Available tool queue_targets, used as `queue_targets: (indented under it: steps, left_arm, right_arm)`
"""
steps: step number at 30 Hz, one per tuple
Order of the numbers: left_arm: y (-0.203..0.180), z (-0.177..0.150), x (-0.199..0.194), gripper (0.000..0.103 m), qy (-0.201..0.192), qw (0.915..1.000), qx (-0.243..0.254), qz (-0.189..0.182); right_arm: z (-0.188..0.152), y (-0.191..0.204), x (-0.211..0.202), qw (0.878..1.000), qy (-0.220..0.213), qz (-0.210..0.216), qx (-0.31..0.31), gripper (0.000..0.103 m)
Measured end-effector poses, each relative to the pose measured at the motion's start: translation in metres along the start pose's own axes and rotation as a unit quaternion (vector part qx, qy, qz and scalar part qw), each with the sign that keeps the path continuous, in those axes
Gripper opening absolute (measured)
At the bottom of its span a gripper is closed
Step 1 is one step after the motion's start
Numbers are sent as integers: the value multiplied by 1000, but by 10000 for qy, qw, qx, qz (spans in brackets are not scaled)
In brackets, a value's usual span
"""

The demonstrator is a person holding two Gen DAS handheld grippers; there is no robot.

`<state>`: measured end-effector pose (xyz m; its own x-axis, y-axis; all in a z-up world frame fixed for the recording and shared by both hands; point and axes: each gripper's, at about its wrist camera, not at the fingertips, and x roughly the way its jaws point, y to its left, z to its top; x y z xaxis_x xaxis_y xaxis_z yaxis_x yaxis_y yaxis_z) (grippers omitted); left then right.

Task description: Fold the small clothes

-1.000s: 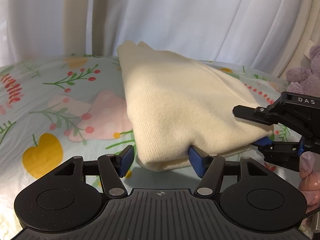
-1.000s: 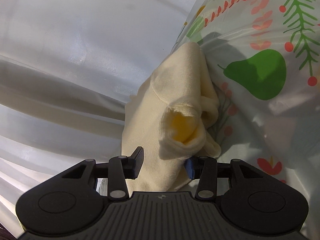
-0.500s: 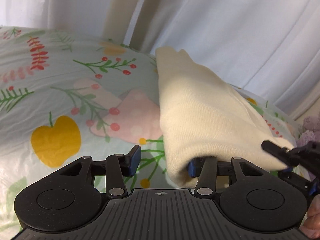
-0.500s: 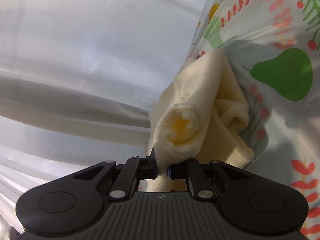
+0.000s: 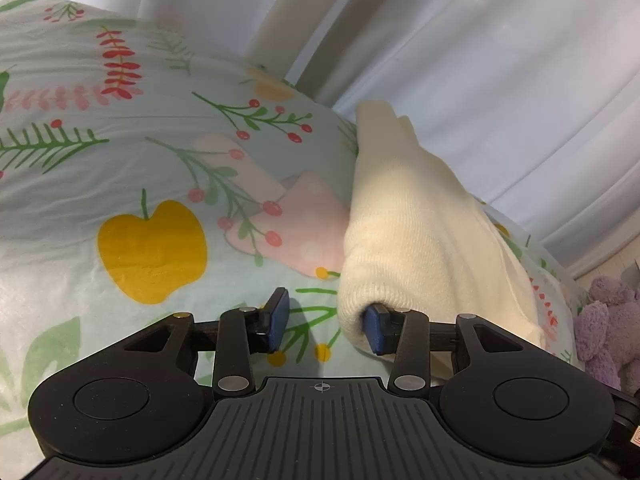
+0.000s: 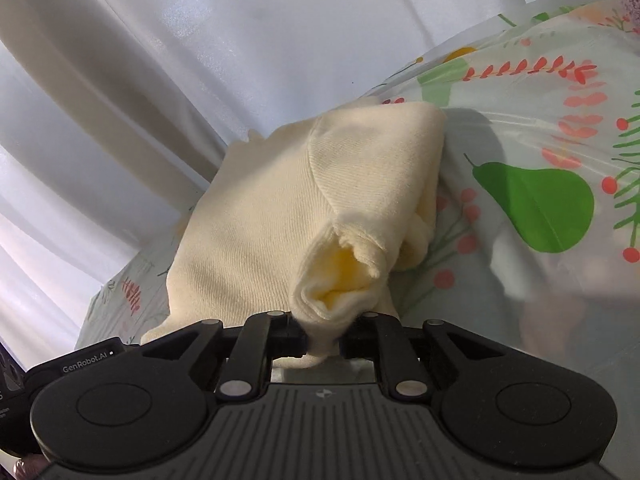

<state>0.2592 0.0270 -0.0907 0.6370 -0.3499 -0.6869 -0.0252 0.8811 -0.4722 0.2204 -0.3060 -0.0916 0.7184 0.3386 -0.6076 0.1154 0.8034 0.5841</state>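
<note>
The cream sweater (image 6: pixel 280 208) lay folded on my fruit-print sheet (image 5: pixel 120 160), near the curtain (image 5: pixel 500 80). My right gripper (image 6: pixel 323 340) was clamped on its bunched cuff edge. My left gripper (image 5: pixel 328 322) sat with jaws apart, one finger tucked under the hem, open sheet to its left.

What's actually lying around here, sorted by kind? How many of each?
Cream knitted garment: 1
Hand-held grippers: 2, left hand-held gripper and right hand-held gripper
Fruit-print cover: 1
Purple plush toy: 1
White curtain: 1
Total: 6
</note>
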Motion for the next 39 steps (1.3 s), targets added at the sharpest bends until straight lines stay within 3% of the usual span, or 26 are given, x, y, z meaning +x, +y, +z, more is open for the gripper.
queue_targets:
  steps: [4,5,7,9,11,13,16,19,24,25,31,39]
  left_arm:
    - [10,9,-15,55,182,9998,9,-27]
    - [12,11,-21,57,170,9998,61,33]
    - [15,14,-36,58,-78,9994,113,323]
    - [19,22,-47,65,-374,9970,142,660]
    - [25,37,-50,68,-458,9980,40,442]
    - [22,54,-35,75,-167,9997,153,-54]
    - [11,72,0,76,412,9951,382,-809]
    - [3,84,39,76,878,9888,445,-1124]
    - [3,95,82,74,1335,9803,106,-1452]
    - [4,95,90,73,1453,9761,82,-1611]
    - [-7,99,107,69,1549,9697,279,-1868]
    - [-17,97,110,40,1314,9762,217,-1712]
  right_arm:
    - [8,-10,-19,9996,128,37,-238,27]
    - [10,-12,-25,9993,154,-16,-345,40]
    - [13,-15,-41,9975,26,-339,-626,57]
    - [17,-25,-57,9974,-156,-400,-582,59]
    - [29,-43,-65,9993,-195,-196,-246,62]
    - [41,-57,-58,9997,-102,148,159,65]
    - [58,-71,-31,9977,127,448,483,65]
    - [73,-81,1,9937,456,657,780,64]
    - [92,-90,31,9870,732,1060,957,60]
    - [95,-90,35,9859,783,1114,974,55]
    - [107,-91,58,9798,1048,1397,976,43]
    - [108,-79,67,9820,922,1421,838,32]
